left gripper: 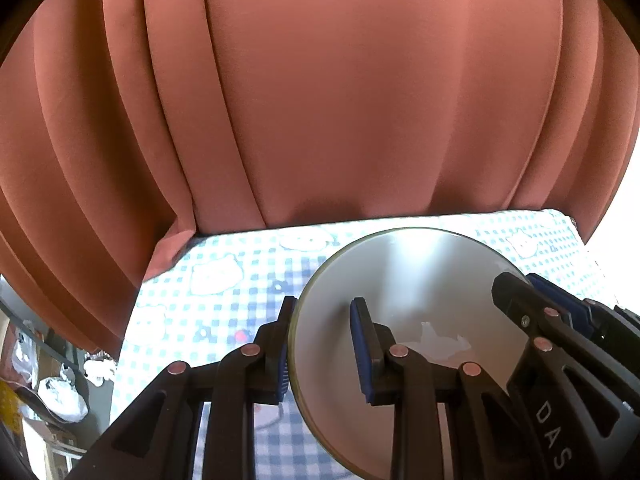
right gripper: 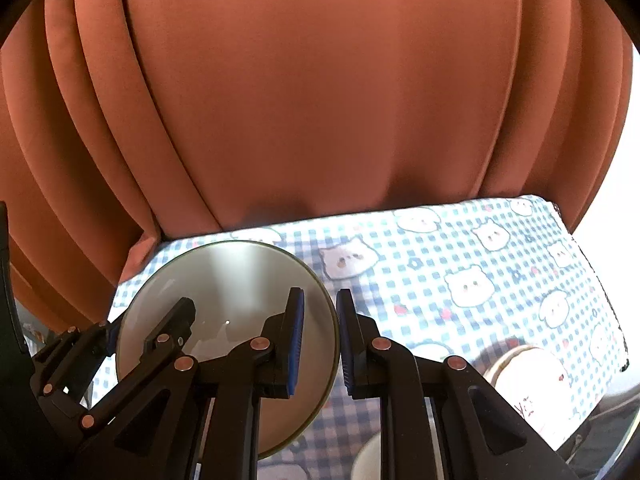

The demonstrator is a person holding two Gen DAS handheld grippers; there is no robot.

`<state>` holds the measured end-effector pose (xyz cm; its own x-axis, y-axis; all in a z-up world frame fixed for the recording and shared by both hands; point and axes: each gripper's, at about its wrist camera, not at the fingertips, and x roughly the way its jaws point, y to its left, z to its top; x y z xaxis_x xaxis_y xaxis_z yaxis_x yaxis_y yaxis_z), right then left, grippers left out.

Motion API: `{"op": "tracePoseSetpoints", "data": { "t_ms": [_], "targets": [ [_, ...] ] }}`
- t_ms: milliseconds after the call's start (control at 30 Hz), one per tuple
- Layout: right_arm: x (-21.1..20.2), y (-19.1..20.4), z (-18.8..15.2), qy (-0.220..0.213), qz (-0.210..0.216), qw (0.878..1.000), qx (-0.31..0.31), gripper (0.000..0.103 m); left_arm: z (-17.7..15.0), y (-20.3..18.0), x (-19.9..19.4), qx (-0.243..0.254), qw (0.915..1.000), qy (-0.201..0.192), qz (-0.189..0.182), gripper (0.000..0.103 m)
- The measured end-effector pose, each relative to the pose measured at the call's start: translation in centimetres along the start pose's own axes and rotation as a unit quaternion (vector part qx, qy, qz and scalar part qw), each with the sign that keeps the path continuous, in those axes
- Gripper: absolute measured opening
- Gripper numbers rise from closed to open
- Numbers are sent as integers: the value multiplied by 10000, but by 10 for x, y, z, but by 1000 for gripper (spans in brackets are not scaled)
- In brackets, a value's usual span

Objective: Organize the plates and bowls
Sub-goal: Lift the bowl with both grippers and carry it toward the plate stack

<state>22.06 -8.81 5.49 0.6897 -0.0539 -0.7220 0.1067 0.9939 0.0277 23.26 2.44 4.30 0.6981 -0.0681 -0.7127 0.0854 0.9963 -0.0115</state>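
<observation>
1. A wall of rust-orange curtain (left gripper: 360, 100) hangs in heavy folds along the far side, filling most of what either camera sees.
2. Below it runs the tabletop (right gripper: 460, 280), covered with a blue-and-white checked cloth printed with little bear faces. Off its left edge there is clutter and white bags on the floor, too blurred to name.
3. The plate (left gripper: 400, 280) is a broad, pale grey dish with a thin darker rim. It seems to be held just above the cloth, toward the far left of the tabletop, tilted a little.
4. It looks glazed and stiff, probably ceramic: heavy for its thickness, slick on the face, and likely to chip if dropped. The rim is the only sensible place to pinch it, from opposite sides.
5. The left hand-held gripper (left gripper: 324, 344) straddles the left rim, one finger outside and one over the face. Its pads stand apart, not visibly pressing.
6. The right hand-held gripper (right gripper: 320, 344) is closed on the opposite rim, pads close to either side.
7. Near the right corner sits a small bear-printed bowl (right gripper: 532, 384), with a white cup edge (right gripper: 368, 460) nearer.
</observation>
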Motion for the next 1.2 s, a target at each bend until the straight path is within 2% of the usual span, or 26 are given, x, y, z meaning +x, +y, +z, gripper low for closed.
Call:
{"op": "tracePoseSetpoints", "data": {
  "t_ms": [433,733,1200],
  "targets": [
    [-29,-52,-51,86,364,9986,-373,20,-54,-57,-33,-316,9987,116,380,25],
    [-22,-94,-82,334,546,9964,-557,20,-85,-99,-31,-412,9969,356,576,25],
    [-2,-137,-112,851,652,9919,-678,20,-122,-137,-12,-471,9933,856,611,25]
  ]
}}
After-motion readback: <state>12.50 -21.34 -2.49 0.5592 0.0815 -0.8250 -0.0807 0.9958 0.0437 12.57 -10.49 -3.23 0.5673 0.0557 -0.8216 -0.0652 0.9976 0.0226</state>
